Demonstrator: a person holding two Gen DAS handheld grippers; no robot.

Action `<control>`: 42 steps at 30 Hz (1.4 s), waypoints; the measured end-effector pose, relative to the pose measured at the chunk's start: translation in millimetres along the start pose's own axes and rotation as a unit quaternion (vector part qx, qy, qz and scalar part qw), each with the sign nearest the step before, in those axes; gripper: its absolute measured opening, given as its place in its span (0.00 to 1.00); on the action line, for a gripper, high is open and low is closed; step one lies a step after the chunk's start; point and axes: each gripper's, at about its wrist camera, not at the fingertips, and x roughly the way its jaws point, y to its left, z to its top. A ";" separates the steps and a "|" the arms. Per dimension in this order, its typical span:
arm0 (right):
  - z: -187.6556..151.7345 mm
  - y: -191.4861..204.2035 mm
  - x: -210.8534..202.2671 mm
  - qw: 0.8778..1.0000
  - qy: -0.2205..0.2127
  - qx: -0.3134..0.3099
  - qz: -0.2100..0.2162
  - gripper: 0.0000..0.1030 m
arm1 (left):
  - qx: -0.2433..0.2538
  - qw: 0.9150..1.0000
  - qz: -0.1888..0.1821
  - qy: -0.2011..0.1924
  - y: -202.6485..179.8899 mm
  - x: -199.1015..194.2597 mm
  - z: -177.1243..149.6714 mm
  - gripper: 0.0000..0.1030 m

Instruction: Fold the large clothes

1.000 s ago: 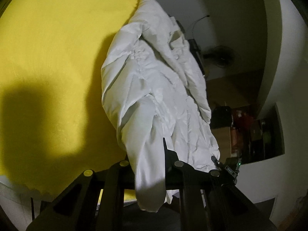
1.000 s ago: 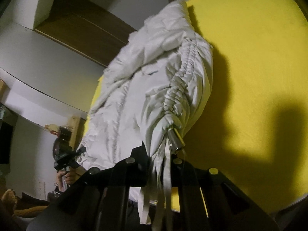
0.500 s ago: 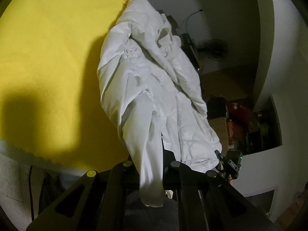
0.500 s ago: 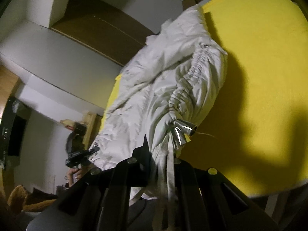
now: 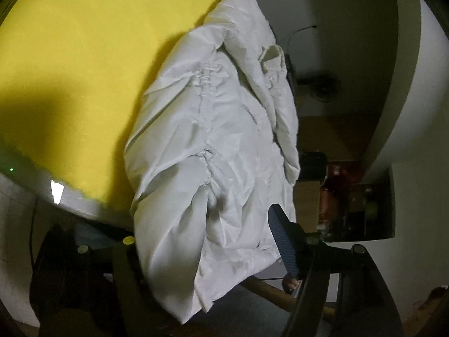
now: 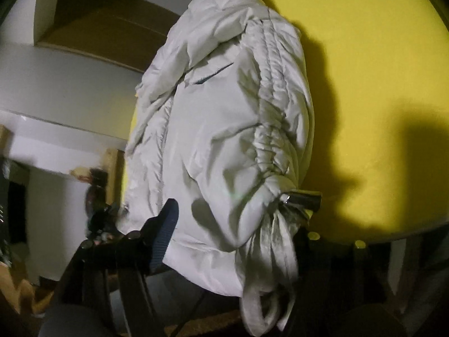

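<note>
A white puffy jacket (image 5: 213,140) lies over the near edge of the yellow-covered table (image 5: 84,56), its hem hanging off the edge. My left gripper (image 5: 207,241) is open; the jacket's sleeve end drapes between its spread fingers, with the blue-padded right finger (image 5: 280,241) showing and the left one hidden by cloth. In the right wrist view the jacket (image 6: 224,129) also hangs between the spread fingers of my right gripper (image 6: 233,233), which is open. Its blue-padded left finger (image 6: 165,230) shows. A silver cord stopper (image 6: 303,199) sits at the gathered sleeve end.
The yellow cloth (image 6: 364,70) reaches far beyond the jacket. A dim room lies past the table edge, with a shelf of dark items (image 5: 350,196) and a wooden cabinet (image 6: 106,36). The other gripper (image 6: 103,219) shows at the left.
Both grippers have opened, their fingers spreading wide apart. The jacket's sleeve ends now lie loose between the fingers, and both cameras have dropped lower toward the table's edge.
</note>
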 end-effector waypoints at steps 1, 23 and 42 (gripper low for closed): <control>-0.6 0.0 -0.2 1.000 -0.003 -0.004 -0.002 0.28 | 0.007 1.000 0.000 -0.001 -0.6 1.1 1.8 0.65; 68.2 60.5 -69.3 0.989 -0.059 -0.082 0.105 0.08 | 0.105 0.991 -0.061 -0.060 -97.5 -26.8 54.6 0.11; 299.6 77.4 -24.7 0.992 -0.067 -0.040 0.102 0.05 | 0.065 0.994 0.009 -0.088 -169.7 77.1 284.2 0.11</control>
